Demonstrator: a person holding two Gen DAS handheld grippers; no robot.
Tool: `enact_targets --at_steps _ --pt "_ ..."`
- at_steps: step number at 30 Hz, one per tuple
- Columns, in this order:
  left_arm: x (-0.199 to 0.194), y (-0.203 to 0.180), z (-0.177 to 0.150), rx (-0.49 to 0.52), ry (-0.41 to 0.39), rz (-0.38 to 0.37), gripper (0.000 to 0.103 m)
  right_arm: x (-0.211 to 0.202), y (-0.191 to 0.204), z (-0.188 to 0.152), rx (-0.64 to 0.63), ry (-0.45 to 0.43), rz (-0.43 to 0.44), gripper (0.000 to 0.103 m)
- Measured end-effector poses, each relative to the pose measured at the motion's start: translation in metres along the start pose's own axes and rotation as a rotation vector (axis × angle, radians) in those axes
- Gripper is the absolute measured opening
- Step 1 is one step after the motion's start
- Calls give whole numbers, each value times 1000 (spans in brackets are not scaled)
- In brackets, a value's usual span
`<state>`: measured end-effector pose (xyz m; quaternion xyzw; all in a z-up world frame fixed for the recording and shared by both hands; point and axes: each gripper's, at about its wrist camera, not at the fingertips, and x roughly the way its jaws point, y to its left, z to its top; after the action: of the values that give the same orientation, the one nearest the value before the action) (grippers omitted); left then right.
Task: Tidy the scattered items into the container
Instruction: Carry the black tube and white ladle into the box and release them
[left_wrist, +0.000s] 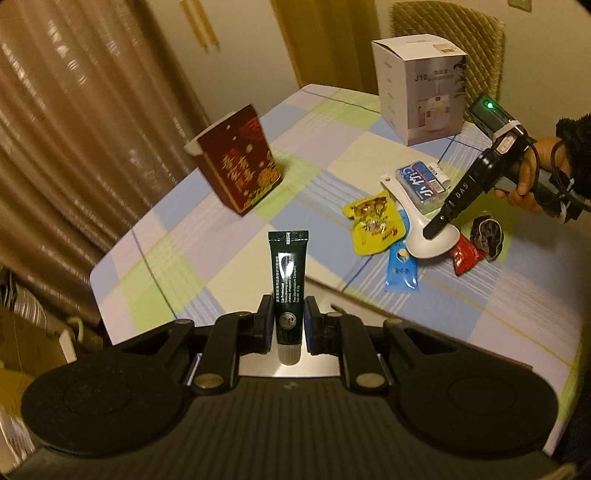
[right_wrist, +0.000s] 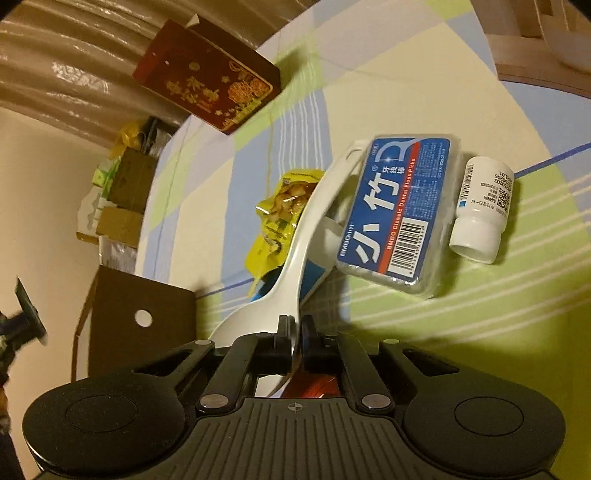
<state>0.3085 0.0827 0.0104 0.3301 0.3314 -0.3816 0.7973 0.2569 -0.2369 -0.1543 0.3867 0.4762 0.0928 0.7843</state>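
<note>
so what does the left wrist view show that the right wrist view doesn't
Only the left wrist view: the left gripper shut on a black tube, the white carton, and the hand on the right gripper.
Only the right wrist view: the white bottle's label and the right gripper pinching the spoon's bowl edge.
Both: red box, white spoon, floss pick box, yellow packet, checked tablecloth.
</note>
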Motion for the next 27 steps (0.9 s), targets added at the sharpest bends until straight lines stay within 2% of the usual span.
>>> enact_targets --at_steps 8,15,20,27 --pt "-21 -6 -30 -77 8 33 13 -31 18 -4 -5 -91 59 7" --pt "-39 -6 -50 -122 15 73 13 -60 55 -12 -87 -121 119 7" --pt "-57 -4 -62 -143 10 106 13 -62 95 -22 -169 -105 195 7" --pt "-80 1 -88 -183 22 160 13 -41 160 -37 -348 -25 294 7"
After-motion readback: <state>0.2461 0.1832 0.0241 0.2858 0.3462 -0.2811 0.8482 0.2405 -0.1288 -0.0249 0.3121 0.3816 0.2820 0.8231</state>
